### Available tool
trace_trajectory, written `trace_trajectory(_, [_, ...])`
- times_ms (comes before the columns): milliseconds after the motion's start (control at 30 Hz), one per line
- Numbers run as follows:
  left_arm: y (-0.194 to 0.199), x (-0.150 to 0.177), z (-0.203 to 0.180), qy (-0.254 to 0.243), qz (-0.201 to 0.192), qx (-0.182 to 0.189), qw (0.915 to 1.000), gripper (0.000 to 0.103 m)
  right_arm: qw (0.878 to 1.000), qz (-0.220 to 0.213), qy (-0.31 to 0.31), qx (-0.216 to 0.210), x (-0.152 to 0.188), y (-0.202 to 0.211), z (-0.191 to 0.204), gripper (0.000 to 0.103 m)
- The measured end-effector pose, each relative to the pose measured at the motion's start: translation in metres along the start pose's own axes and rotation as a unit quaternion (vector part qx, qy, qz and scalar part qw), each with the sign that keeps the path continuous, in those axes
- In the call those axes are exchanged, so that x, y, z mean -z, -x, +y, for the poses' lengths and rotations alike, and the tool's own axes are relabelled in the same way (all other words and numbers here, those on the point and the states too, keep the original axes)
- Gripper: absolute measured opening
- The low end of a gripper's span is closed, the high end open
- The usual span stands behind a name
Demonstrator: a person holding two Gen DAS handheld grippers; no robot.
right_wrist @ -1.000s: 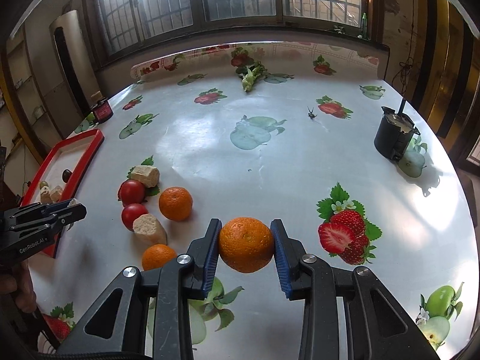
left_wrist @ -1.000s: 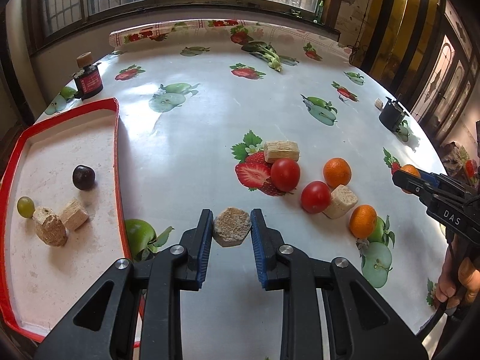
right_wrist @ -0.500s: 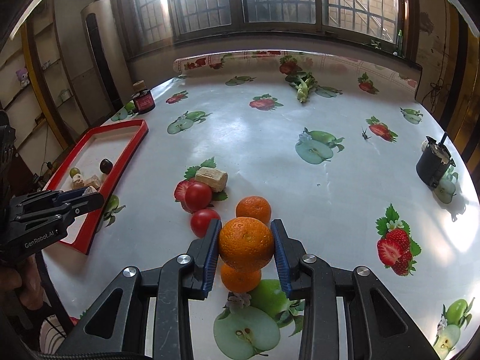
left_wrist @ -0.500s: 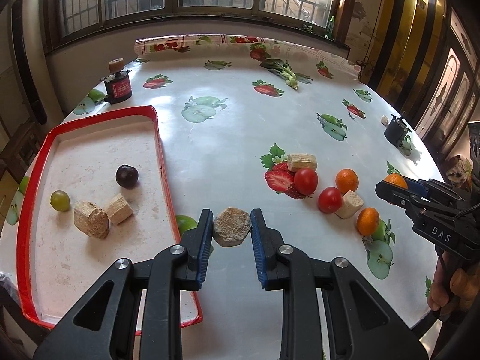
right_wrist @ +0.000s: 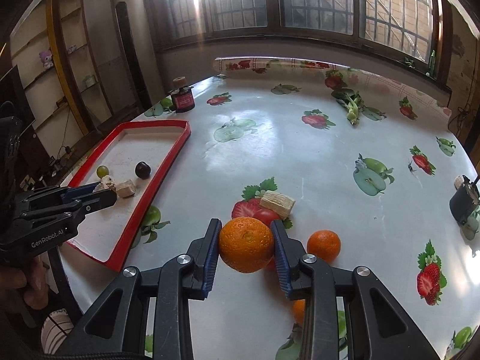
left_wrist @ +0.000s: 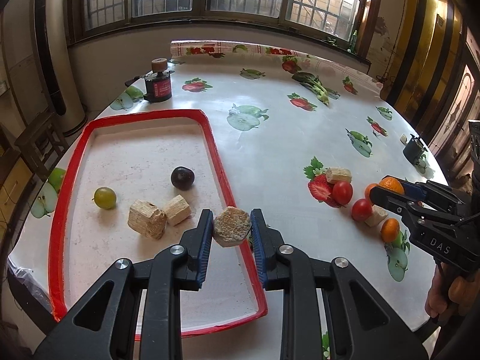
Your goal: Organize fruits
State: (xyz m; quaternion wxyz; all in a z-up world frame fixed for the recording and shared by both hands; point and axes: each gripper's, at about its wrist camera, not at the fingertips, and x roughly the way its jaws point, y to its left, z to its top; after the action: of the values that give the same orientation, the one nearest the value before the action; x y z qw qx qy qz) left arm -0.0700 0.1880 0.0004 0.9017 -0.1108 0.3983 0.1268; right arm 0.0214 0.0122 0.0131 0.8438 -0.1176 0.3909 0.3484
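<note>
Above the near right rim of the red tray [left_wrist: 220, 177], your left hand-held gripper [left_wrist: 231, 228] is clamped on a tan hexagonal block [left_wrist: 231, 226].

Inside the tray, seen from the left wrist:
- a dark plum [left_wrist: 182, 178] at 12 o'clock of the group;
- a green grape [left_wrist: 105, 198] at 9 o'clock;
- two tan blocks, a larger [left_wrist: 147, 219] and a smaller [left_wrist: 177, 210], touching each other, just left of the gripper.

Your right hand-held gripper [right_wrist: 246, 247] is clamped on an orange [right_wrist: 246, 244], held off the tabletop [right_wrist: 285, 144].

On the tabletop, seen from the right wrist:
- a second orange [right_wrist: 324, 246] at 3 o'clock of the held one;
- a third orange [right_wrist: 298, 310] at 5 o'clock, partly hidden by the gripper;
- a red tomato [right_wrist: 265, 216] just beyond the held orange, touching a tan block [right_wrist: 277, 202] at its 1 o'clock.

The left wrist view adds a second tomato [left_wrist: 361, 209] beside another tan block [left_wrist: 375, 217].

Far left: a black-and-red jar [right_wrist: 183, 99]. At 3 o'clock: a small black container [right_wrist: 463, 201].
</note>
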Motion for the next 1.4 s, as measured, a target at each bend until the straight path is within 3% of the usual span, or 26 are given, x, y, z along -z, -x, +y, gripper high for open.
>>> trace_trajectory(867, [-0.007,-0.025,0.088,0.050,-0.003,-0.058,0.9971,0.023,0.995,0.010,0.059,-0.084,-0.065,-0.064,0.098,0.034])
trace_trajectory(1400, [-0.044,-0.052,0.136,0.070,0.021,-0.093,0.9929,0.023,0.991,0.042,0.060,-0.111,-0.110,-0.138,0.131,0.034])
